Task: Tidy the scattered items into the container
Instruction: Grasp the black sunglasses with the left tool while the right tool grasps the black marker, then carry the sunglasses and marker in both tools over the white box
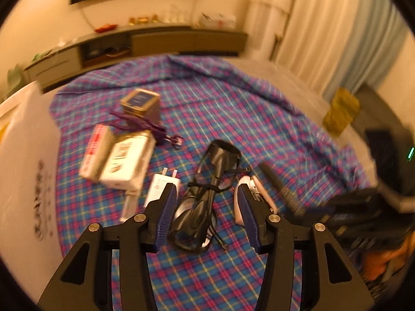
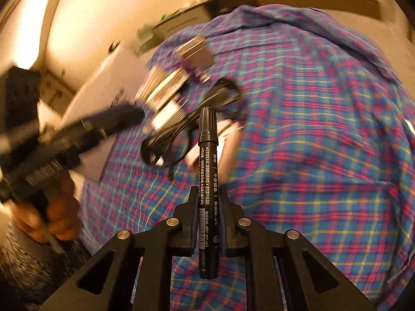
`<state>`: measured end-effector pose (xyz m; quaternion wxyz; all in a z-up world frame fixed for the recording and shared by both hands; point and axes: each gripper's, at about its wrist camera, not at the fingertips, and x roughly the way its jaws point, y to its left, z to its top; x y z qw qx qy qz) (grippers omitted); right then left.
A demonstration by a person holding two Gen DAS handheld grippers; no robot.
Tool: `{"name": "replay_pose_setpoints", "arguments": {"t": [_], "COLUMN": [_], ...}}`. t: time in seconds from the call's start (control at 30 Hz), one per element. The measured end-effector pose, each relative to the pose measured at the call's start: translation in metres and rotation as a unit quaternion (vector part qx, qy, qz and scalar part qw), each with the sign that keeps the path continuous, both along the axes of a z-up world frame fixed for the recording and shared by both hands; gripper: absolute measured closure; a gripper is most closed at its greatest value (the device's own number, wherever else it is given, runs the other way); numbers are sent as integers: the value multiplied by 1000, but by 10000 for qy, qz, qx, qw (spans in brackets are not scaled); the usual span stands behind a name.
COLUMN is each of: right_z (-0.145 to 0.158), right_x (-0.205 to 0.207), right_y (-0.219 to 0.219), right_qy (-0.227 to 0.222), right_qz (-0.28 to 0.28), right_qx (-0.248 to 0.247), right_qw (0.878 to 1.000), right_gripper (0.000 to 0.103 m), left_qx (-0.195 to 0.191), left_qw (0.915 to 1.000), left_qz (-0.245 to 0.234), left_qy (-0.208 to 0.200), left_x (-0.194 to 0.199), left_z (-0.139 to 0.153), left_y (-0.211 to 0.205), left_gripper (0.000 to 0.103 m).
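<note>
In the left wrist view my left gripper [image 1: 206, 189] hangs open just above a bundled black cable [image 1: 207, 181] on the plaid cloth; its blue pads [image 1: 166, 215] stand on either side of the bundle without touching it. My right gripper [image 2: 208, 197] is shut on a black marker [image 2: 208, 160] with white print, which sticks out past the fingertips. The same marker [image 1: 278, 186] shows at the right in the left wrist view. A white bag [image 1: 26, 171] with dark print stands at the left edge.
On the plaid cloth [image 1: 259, 119] lie a white charger [image 1: 160, 186], a white box [image 1: 127, 160], a pink box [image 1: 94, 153], a gold tin [image 1: 140, 101] with a purple cord [image 1: 158, 132], and a pink-white item [image 1: 255, 194]. A low cabinet [image 1: 155, 44] lines the far wall.
</note>
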<state>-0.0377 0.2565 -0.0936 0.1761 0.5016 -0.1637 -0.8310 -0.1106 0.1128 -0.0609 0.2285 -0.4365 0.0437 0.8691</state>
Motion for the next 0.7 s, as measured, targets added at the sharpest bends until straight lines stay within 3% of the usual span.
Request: {"name": "replay_pose_setpoints", "arguments": {"t": [0.1, 0.23, 0.3, 0.37, 0.57, 0.7], "right_z": [-1, -2, -2, -3, -16, -7], "right_x": [-2, -6, -9, -10, -25, -25], "right_y": [19, 21, 18, 18, 11, 11], "right_qy": [-76, -130, -145, -151, -288, -39], "right_qz": [-386, -482, -457, -454, -456, -533], "right_qx": [-195, -290, -328, -335, -221, -156], "right_qw": [9990, 9983, 9983, 9983, 9983, 9984], "right_gripper": [89, 88, 88, 88, 87, 88], "left_qx": [-278, -615, -436, -148, -213, 54], "left_qw": [9991, 9974, 9980, 9991, 9994, 9997], "left_qz": [-299, -301, -303, -205, 2, 61], "left_qy": [-90, -219, -345, -355, -275, -233], "left_x": [-13, -31, -38, -42, -38, -33], "left_z": [-16, -42, -48, -46, -46, -33], "left_y": [21, 27, 23, 13, 12, 7], "left_gripper": [51, 52, 53, 62, 64, 64]}}
